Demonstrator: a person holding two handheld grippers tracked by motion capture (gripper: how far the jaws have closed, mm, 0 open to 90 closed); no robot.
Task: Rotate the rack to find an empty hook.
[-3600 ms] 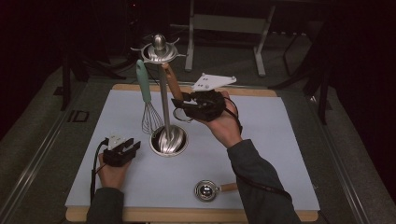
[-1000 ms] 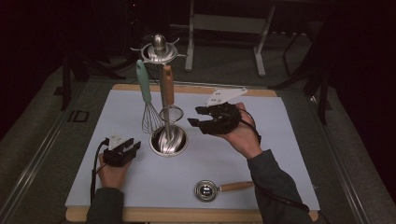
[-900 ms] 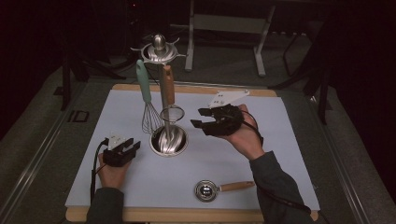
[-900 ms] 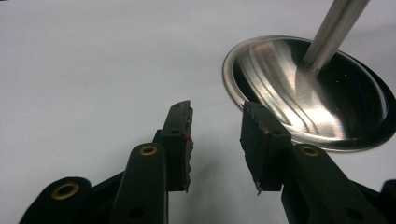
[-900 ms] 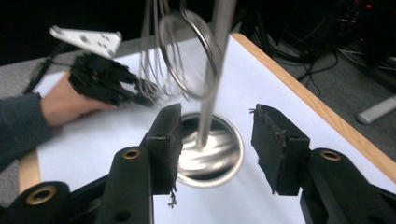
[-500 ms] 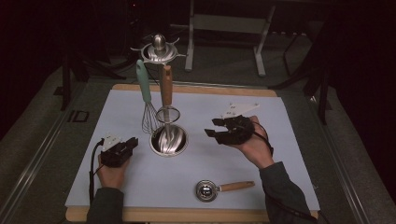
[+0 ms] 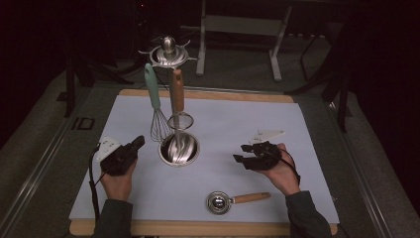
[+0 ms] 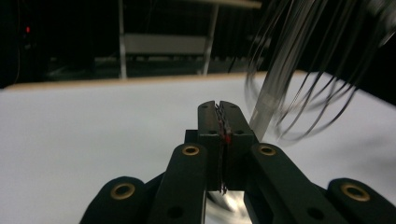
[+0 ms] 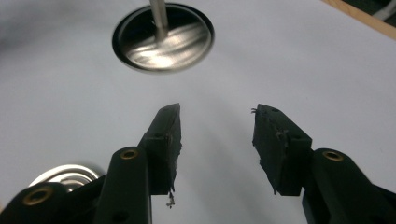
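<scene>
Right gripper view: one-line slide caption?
Right gripper jaws open and empty above the white mat, the utensil stand's steel base ahead.

No readable text, label or number appears anywhere.

One stand [image 7: 169, 54]; one whisk [image 7: 157, 124]; one strainer [image 7: 179, 120]; one scoop [image 7: 218, 202].

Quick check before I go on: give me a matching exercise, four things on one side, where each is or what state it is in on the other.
Things:
1. whisk
2. strainer
3. measuring spoon
4. right gripper

States:
A. lying flat on the mat near the front edge
B. open, with nothing between the jaws
C. hanging from the rack by a green handle
D. hanging from the rack by a wooden handle

Pairs: 1-C, 2-D, 3-A, 4-B
</scene>
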